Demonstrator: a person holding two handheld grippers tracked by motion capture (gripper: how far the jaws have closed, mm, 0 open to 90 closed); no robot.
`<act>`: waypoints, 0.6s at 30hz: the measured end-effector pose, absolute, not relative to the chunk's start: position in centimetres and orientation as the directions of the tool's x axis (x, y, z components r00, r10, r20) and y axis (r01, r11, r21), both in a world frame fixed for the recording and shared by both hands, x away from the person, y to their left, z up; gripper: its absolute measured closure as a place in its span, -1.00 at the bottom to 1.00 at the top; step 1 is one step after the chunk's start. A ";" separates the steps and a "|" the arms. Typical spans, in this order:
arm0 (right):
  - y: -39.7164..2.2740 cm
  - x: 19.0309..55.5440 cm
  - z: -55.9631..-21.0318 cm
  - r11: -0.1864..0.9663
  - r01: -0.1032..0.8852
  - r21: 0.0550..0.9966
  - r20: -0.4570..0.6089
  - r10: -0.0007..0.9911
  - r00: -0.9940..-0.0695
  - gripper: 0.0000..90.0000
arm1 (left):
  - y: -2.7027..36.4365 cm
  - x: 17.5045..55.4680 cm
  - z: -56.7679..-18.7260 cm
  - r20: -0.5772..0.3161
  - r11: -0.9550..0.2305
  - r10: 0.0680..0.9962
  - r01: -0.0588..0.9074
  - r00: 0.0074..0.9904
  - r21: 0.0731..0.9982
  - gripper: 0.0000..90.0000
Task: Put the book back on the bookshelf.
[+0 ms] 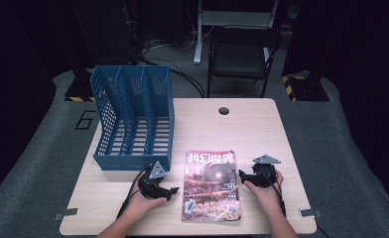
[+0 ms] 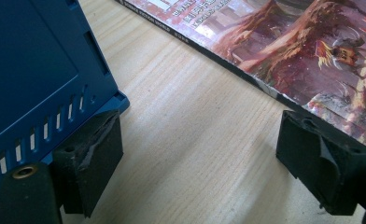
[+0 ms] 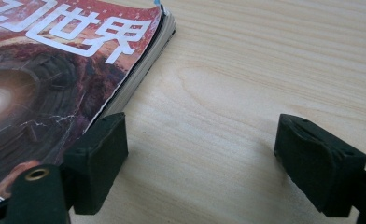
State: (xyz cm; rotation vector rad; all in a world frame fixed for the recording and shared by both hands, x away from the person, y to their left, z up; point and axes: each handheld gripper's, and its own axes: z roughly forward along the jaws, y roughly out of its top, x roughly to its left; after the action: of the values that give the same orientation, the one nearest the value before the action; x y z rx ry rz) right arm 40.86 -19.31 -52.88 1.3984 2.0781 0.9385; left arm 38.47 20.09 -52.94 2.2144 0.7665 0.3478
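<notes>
On a pale wood-grain surface, we see a glossy magazine lying flat near the front edge, its cover a reddish science-fiction scene with bold white characters across the top. Its soft, slightly curled pages show at the spine corner in the right gripper view. Our left hand-held gripper rests just left of the magazine, jaws spread wide with only bare wood between the worn black foam pads. Our right hand-held gripper sits at the magazine's right edge, likewise released, one pad just beside the page block. A blue perforated plastic file rack with three slots stands upright behind the left hand-held gripper, its base close to one jaw. Beyond the surface stands a dark folding chair.
</notes>
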 end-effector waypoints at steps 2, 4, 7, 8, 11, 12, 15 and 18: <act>-19.1 40.8 -52.9 0.229 0.612 0.757 0.011 0.932 -0.362 -0.53 | 20.1 38.4 -52.9 0.007 -0.533 0.626 0.421 0.780 0.734 -0.67; -19.0 40.8 -52.8 0.229 0.613 0.756 0.013 0.931 -0.364 -0.51 | 20.0 38.4 -53.0 0.013 -0.529 0.636 0.424 0.771 0.735 -0.67; -19.0 40.8 -52.8 0.225 0.612 0.758 0.015 0.932 -0.362 -0.50 | 20.0 38.3 -52.9 0.008 -0.531 0.635 0.428 0.773 0.731 -0.66; -18.9 40.7 -52.9 0.223 0.613 0.758 0.010 0.935 -0.353 -0.49 | 19.9 38.3 -53.0 0.006 -0.517 0.646 0.431 0.764 0.740 -0.66; -18.9 40.7 -52.9 0.217 0.611 0.761 0.015 0.936 -0.352 -0.49 | 19.9 38.3 -53.0 0.005 -0.513 0.650 0.435 0.760 0.740 -0.65; -18.9 40.7 -52.9 0.217 0.609 0.763 0.013 0.937 -0.350 -0.48 | 19.9 38.3 -53.0 0.005 -0.513 0.650 0.435 0.760 0.740 -0.64; -18.9 40.7 -52.8 0.224 0.609 0.760 0.013 0.933 -0.360 -0.44 | 19.9 38.3 -52.9 0.009 -0.520 0.647 0.433 0.762 0.736 -0.64; -18.9 40.6 -52.8 0.236 0.611 0.756 0.007 0.930 -0.368 -0.38 | 19.9 38.3 -53.0 0.009 -0.514 0.651 0.432 0.759 0.741 -0.64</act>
State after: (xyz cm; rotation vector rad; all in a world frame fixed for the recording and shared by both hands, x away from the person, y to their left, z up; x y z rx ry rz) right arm 40.56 -18.85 -52.75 1.4093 2.0668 0.9491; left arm 38.25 19.89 -53.00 2.1919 0.8067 0.3689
